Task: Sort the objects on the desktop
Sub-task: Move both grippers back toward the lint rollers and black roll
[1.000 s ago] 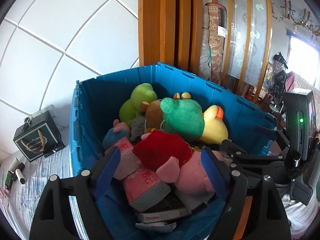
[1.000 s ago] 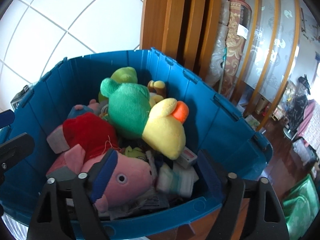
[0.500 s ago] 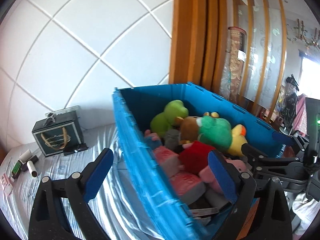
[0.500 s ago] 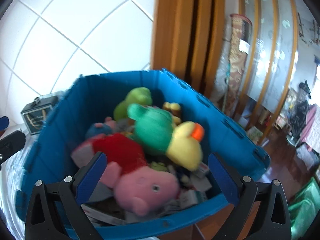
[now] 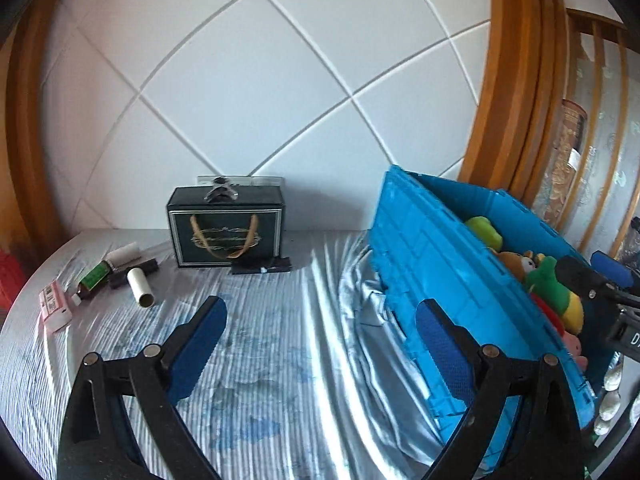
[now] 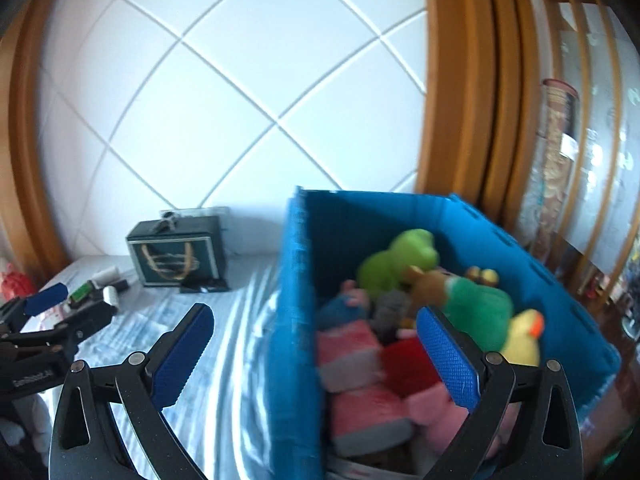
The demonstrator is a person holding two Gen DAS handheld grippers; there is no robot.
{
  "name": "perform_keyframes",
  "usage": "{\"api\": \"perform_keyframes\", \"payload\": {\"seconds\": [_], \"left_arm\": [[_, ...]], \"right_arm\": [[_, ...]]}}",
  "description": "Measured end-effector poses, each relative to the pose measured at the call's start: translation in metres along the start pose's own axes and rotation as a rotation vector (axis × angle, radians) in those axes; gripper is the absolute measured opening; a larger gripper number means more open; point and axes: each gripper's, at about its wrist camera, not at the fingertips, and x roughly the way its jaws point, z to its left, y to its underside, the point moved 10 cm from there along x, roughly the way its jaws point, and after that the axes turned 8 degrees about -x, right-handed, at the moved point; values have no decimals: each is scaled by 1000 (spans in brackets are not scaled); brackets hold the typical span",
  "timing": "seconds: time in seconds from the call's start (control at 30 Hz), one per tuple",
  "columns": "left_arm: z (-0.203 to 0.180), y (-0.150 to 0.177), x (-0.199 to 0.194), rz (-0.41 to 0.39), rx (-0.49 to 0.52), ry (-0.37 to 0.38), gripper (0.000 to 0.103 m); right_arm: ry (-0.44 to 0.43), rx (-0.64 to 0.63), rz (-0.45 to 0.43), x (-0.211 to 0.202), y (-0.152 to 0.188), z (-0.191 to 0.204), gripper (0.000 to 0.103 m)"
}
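Note:
A blue plastic crate [image 5: 436, 256] stands on the right of the table, filled with plush toys: a green frog [image 6: 400, 264], a yellow duck [image 6: 520, 336] and a pink pig [image 6: 432, 408]. My left gripper [image 5: 320, 332] is open and empty above the striped silvery tablecloth [image 5: 260, 360], just left of the crate wall. My right gripper [image 6: 316, 332] is open and empty too, and straddles the crate's near left wall [image 6: 296, 320]. Each gripper shows at the edge of the other's view.
A dark gift box with gold handles [image 5: 226, 232] stands against the white padded wall. Near it lie a flat black item [image 5: 262, 266], a white roll [image 5: 140, 286], a green bottle [image 5: 94, 276] and a pink box [image 5: 54, 304]. Wooden frames rise behind the crate.
Both grippers have swung left, away from the plush toys in the crate, and their jaws stand wider. The left one is now over the tablecloth; the right one is at the crate's left wall.

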Motion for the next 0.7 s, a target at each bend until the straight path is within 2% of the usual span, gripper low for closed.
{"api": "perform_keyframes", "payload": {"seconds": [0.17, 0.4, 0.53, 0.7], "left_arm": [[81, -7, 13, 8, -58, -106, 97], [170, -14, 37, 32, -133, -212, 97], [213, -12, 70, 62, -169, -261, 97], [280, 4, 125, 145, -232, -346, 97]], "right_arm": [[-83, -38, 18, 35, -15, 67, 103], [-179, -81, 96, 105, -14, 144, 103], [-205, -107, 149, 152, -14, 174, 103], [-231, -140, 236, 222, -1, 201, 103]]}}
